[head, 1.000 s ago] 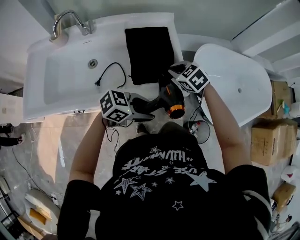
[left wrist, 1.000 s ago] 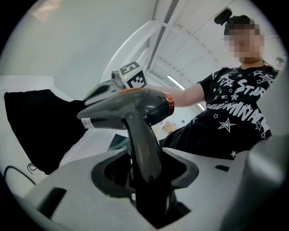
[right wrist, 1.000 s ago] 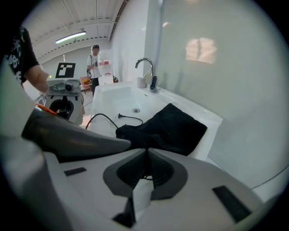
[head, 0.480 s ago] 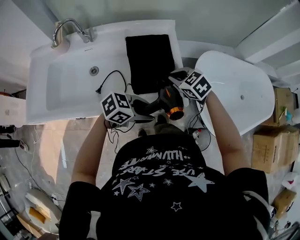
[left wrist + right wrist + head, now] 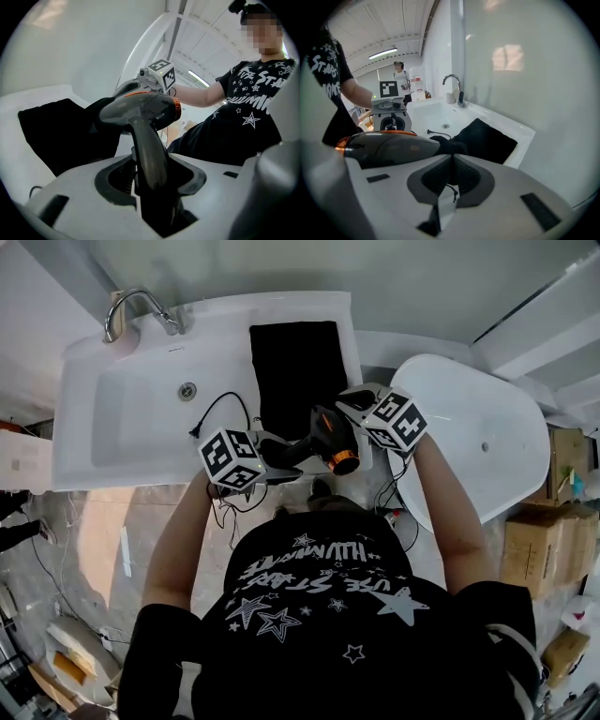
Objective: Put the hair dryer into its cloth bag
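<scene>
The black cloth bag [image 5: 300, 367] lies flat on the counter right of the sink basin, its near edge lifted. The grey hair dryer [image 5: 330, 435] with an orange ring hangs just in front of that edge, nose toward the bag. My left gripper [image 5: 286, 457] is shut on the dryer's handle [image 5: 146, 150], which stands up between the jaws of the left gripper [image 5: 150, 180]. My right gripper [image 5: 349, 405] is shut on the bag's near edge; in the right gripper view the right gripper [image 5: 451, 166] has its jaws together on dark cloth [image 5: 480, 138], the dryer [image 5: 389, 147] beside it.
The dryer's power cord and plug [image 5: 217, 390] trail into the white sink [image 5: 131, 418], whose faucet [image 5: 136, 304] is at the back left. A white oval tub [image 5: 487, 418] stands to the right, cardboard boxes [image 5: 536, 532] beyond it. Another person [image 5: 400, 75] stands far behind.
My left gripper has carried the dryer toward the bag's near edge. The right gripper has kept its hold and lifted slightly.
</scene>
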